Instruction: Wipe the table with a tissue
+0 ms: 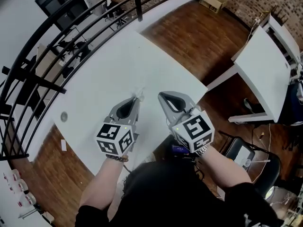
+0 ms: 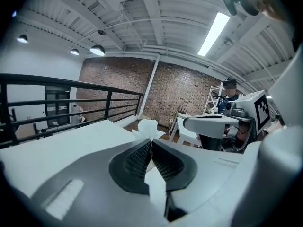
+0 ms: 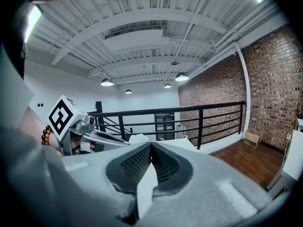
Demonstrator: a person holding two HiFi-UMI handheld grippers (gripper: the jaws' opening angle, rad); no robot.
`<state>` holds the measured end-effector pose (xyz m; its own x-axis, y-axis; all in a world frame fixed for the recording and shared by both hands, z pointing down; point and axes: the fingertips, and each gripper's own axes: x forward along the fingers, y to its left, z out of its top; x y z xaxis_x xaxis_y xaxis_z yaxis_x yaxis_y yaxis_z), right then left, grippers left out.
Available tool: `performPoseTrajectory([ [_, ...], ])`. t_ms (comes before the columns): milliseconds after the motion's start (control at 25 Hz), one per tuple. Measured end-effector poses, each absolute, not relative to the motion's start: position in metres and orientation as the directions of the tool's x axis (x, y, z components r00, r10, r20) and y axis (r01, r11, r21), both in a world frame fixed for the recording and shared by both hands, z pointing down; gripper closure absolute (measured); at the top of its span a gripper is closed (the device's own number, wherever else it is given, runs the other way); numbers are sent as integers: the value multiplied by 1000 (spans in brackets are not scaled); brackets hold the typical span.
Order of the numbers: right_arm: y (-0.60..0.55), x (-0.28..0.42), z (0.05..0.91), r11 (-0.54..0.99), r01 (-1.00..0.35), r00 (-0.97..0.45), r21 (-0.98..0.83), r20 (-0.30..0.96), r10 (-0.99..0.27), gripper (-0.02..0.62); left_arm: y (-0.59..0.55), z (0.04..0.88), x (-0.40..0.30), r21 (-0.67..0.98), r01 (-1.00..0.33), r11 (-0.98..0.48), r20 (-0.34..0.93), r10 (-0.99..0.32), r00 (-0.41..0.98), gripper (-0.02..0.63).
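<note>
White surface (image 1: 118,65). Left hand-held gripper (image 2: 151,142) clenched on tissue (image 2: 147,128), held over surface's near edge. Right hand-held gripper (image 3: 151,144) clenched, empty. Tissue prob. light, soft, tears easily; best gripped at bunched middle.

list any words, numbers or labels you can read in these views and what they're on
No readable words or numbers in any view.
Black-and-white marker cube on the left gripper: square code patterns only, no letters.
Second marker cube on the right gripper: patterns only.
Brown cardboard box: any print is too small to read.
Small round grey disc on the white table: too small to read.
</note>
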<state>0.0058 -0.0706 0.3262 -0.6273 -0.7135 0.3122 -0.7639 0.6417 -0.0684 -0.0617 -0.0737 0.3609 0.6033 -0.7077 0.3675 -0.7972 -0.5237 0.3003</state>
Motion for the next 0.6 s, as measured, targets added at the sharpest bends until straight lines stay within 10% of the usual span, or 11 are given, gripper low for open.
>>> performPoseTrajectory([
  [600,-163,23,377,698,-692,-709,-184,358,-608,604,-168,392,-49,303,-867,-397,458,-737,497,586],
])
